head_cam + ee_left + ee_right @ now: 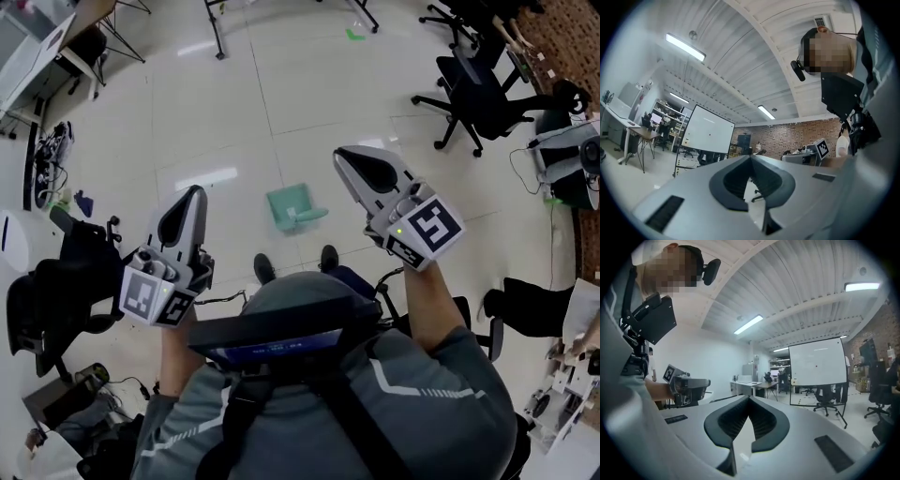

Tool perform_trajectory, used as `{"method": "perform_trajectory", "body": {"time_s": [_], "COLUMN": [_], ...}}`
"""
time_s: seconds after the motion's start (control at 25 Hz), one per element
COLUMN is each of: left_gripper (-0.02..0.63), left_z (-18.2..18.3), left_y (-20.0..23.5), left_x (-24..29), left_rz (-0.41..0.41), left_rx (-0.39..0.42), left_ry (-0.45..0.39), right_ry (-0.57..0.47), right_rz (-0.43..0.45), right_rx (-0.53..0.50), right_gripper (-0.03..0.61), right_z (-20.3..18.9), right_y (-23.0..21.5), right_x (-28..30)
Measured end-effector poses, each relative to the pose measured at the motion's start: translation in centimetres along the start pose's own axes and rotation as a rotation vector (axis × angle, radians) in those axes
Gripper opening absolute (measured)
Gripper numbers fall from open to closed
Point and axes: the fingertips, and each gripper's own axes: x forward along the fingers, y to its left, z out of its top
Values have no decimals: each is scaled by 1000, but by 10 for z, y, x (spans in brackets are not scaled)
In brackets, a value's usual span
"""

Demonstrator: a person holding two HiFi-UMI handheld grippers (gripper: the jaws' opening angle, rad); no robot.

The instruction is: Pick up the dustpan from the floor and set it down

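A pale green dustpan [294, 207] lies flat on the shiny tiled floor, just ahead of the person's shoes [265, 270]. Both grippers are held up at chest height, pointing level, well above the dustpan. My left gripper [194, 192] is to the dustpan's left and my right gripper [343, 156] to its right. In the left gripper view the jaw tips [750, 157] meet with nothing between them. The right gripper's tips [749, 398] also meet, and nothing is held. Neither gripper view shows the dustpan.
Black office chairs [476, 92] stand at the right and another black chair [52, 286] at the left. A desk with cables [33, 66] is at the far left. A wheeled whiteboard [707, 136] stands across the room.
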Motion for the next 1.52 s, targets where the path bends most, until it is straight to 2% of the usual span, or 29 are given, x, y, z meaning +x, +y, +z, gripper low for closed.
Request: {"method": "perform_trajectory", "body": {"time_s": [0.16,0.36,0.52,0.64,0.76,0.88,1.08,1.28,1.4,1.52], "left_gripper": [26,26,26,26,26,26,26,26,26,26], "left_z": [-17,-59,-74,-101,-137,-181,-253,-331,-379,-429], "left_y": [-11,-7,0,6,19,31,42,56,60,64], "left_x": [22,47,48,43,45,53,59,59,62,61], "left_rz": [77,163,142,101,65,57,7,10,8,-11], "left_rx": [-7,-22,-42,-42,-58,-96,-86,-143,-151,-168], "left_ry": [17,71,89,148,190,214,251,325,383,442], "right_ry": [14,72,132,200,283,378,498,636,710,762], "right_rz": [75,173,213,229,277,350,433,549,617,670], "right_rx": [-24,-20,-65,-92,-119,-171,-207,-224,-262,-310], "right_gripper": [28,28,83,147,161,206,206,206,253,253], "right_z": [-10,-41,-62,-96,-145,-206,-302,-394,-449,-495], "right_y": [-22,-39,-35,-32,-27,-24,-15,-4,1,7], "right_x": [-4,0,12,23,37,48,60,63,63,67]}}
